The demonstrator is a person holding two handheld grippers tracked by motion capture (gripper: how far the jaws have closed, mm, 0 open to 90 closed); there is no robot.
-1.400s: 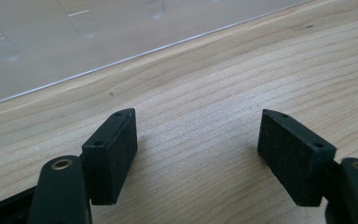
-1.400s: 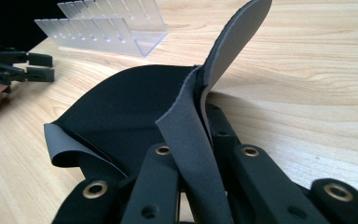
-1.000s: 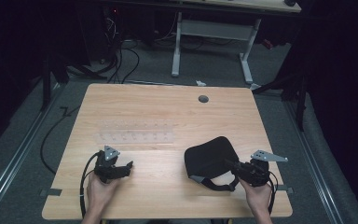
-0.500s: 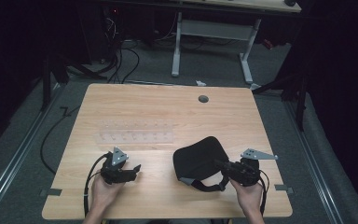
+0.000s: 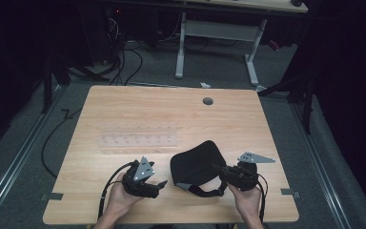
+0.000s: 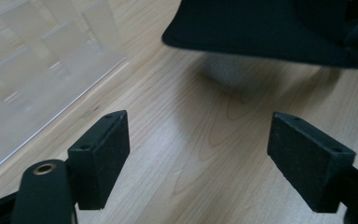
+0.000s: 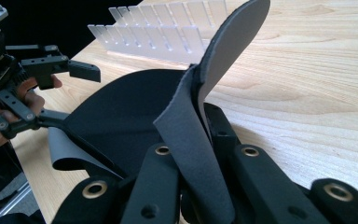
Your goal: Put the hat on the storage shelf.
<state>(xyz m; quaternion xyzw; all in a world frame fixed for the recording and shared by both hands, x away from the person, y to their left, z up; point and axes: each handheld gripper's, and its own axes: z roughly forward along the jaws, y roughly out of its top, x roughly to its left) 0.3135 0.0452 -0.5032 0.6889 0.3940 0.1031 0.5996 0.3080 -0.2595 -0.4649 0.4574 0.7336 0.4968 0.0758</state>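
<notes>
Near the front edge of the wooden table (image 5: 124, 119), the right gripper (image 5: 221, 171) is clamped on the rim of a black eye mask (image 5: 195, 164) with a strap, lifting its edge. Just left, the left gripper (image 5: 159, 186) stands open and empty, beside a clear slotted rack (image 5: 138, 136).

no legible text, labels, brands or numbers anywhere, table (image 5: 124, 114) plain wood grain, clear rack (image 5: 138, 138) unmarked, black pad (image 5: 195, 164) unmarked, gripper bodies blank, floor and far desk too dim to read
</notes>
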